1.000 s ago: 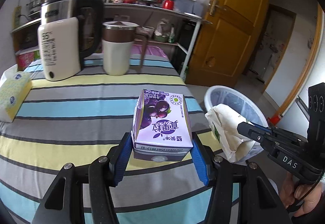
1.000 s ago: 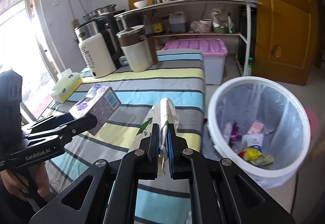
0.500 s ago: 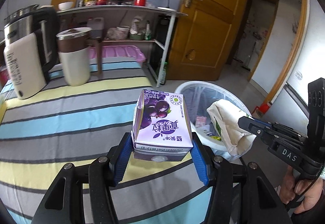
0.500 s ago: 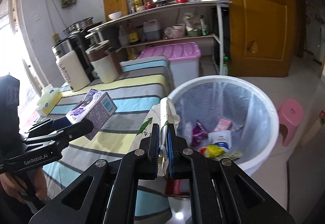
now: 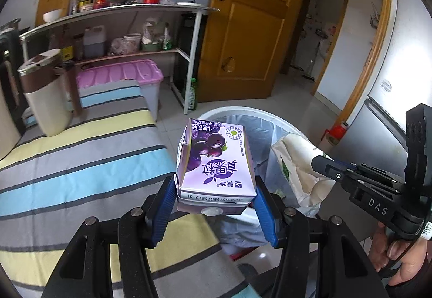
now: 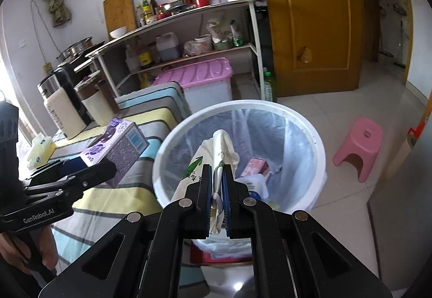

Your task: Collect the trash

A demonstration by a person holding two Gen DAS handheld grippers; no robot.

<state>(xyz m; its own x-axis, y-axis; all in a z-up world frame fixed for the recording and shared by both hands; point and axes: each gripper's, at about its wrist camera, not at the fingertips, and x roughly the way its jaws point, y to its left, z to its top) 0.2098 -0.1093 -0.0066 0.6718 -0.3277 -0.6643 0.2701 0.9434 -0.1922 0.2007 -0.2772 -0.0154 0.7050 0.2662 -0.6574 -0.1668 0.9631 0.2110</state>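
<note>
My left gripper [image 5: 214, 206] is shut on a purple milk carton [image 5: 214, 163], its blue pads [image 5: 164, 214] pressing both sides. The carton hangs over the table's right edge, at the rim of the white trash bin [image 5: 286, 128]. In the right wrist view the same carton [image 6: 116, 144] sits left of the bin [image 6: 318, 152]. My right gripper [image 6: 218, 190] is shut on a crumpled white paper bag [image 6: 213, 152] with green print, held above the bin's opening. From the left wrist view the bag [image 5: 299, 163] hangs from the right gripper [image 5: 324, 165]. Several wrappers lie inside the lined bin.
A striped tablecloth [image 5: 81, 157] covers the table with a kettle [image 6: 64, 106], a cream jug [image 5: 46, 92] and a tissue pack [image 6: 40, 148]. Behind stand a shelf rack [image 6: 189, 28], a pink-lidded box [image 6: 199, 76] and a wooden door [image 6: 313, 20]. A pink stool [image 6: 359, 146] is on the floor.
Both grippers swung right, from over the table to the bin. The carton has left the tabletop's middle for its edge, and the paper bag now hangs over the bin's opening.
</note>
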